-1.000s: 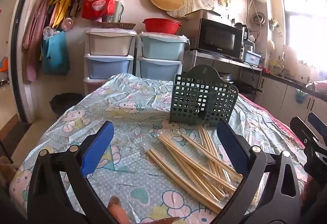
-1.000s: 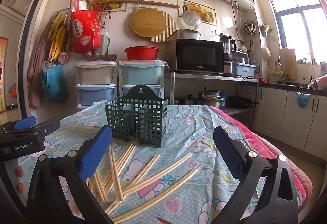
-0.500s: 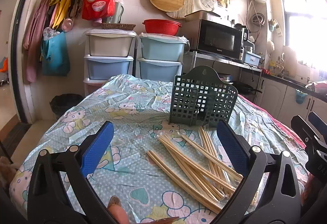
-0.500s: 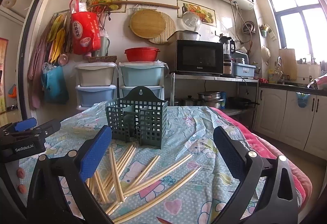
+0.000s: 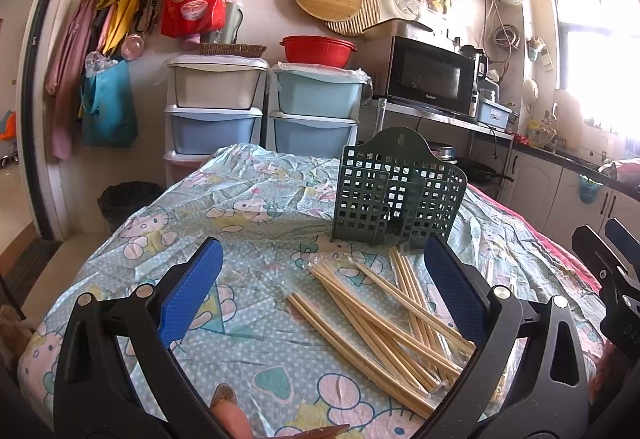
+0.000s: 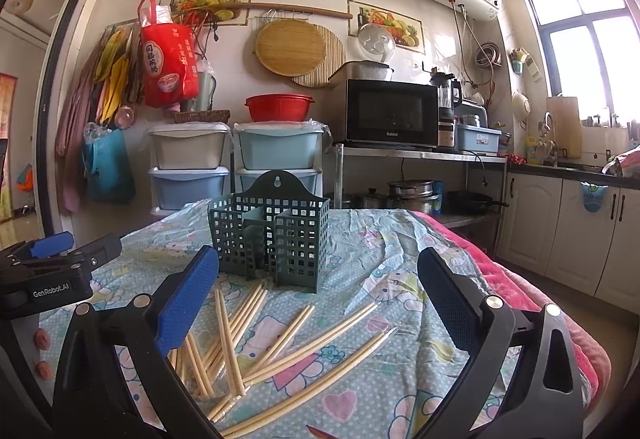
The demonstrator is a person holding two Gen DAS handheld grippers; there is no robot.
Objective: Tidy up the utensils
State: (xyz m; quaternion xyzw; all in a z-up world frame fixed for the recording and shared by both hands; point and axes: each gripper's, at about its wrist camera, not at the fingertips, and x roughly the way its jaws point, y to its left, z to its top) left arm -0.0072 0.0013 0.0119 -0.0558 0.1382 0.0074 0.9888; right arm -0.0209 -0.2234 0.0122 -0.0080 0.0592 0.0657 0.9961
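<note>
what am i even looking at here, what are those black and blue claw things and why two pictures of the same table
Those claws are two handheld grippers, one in each of a person's hands, each with a camera looking forward along its blue-padded fingers. One picture is from the left gripper, the other from the right gripper, so you see the same table from two sides. Both are open and hold nothing. On the cartoon-print tablecloth lie loose wooden chopsticks, some in clear wrappers. Behind them stands a dark green utensil holder with grid walls, apparently empty.

Black hand-held gripper (image 5: pixel 324 303) frames, blue textured pads (image 5: pixel 191 291), silver screws, white "GenRobot.AI" marking.
</note>
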